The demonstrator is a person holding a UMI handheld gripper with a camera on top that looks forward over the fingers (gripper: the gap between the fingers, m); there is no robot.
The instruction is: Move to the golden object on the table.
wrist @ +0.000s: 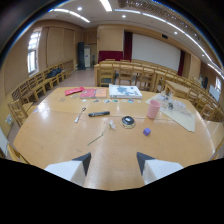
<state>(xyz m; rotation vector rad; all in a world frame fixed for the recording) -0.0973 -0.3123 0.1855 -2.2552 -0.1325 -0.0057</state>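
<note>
On the tabletop, landmark: a pink cup [153, 109] stands upright on the pale wooden tabletop [55, 135]; every place below is given from it.
Gripper: the gripper [114, 161] hovers over the tabletop's near edge, well short of the cup and to its left.
Jaws: released, spread wide, with only bare wood between the two tips and nothing touching them.
Slender rod: the likeliest match for the task's thing is a slender rod [97, 138], pale and thin, though its colour cannot be called gold with any certainty. It lies flat, nearer the gripper than the cup and well to the cup's left, just ahead of the left fingertip and apart from it.
Long axis: diagonal. The rod's far end points towards the cup's side of the tabletop and its near end points towards the left fingertip. Which end is the head cannot be told.
Round black and white thing: a round black and white thing [128, 121] lies just left of the cup and a little nearer the gripper.
Purple block: a small purple block [146, 131] lies near the cup on the gripper's side.
Black marker: a black marker [99, 114] lies flat, left of the cup.
Spoon: a silvery spoon [80, 115] lies further left of the cup than the marker.
White book: a white book [125, 91] lies beyond the cup, to its left.
Clear bag: a clear bag [177, 112] lies just right of the cup.
</note>
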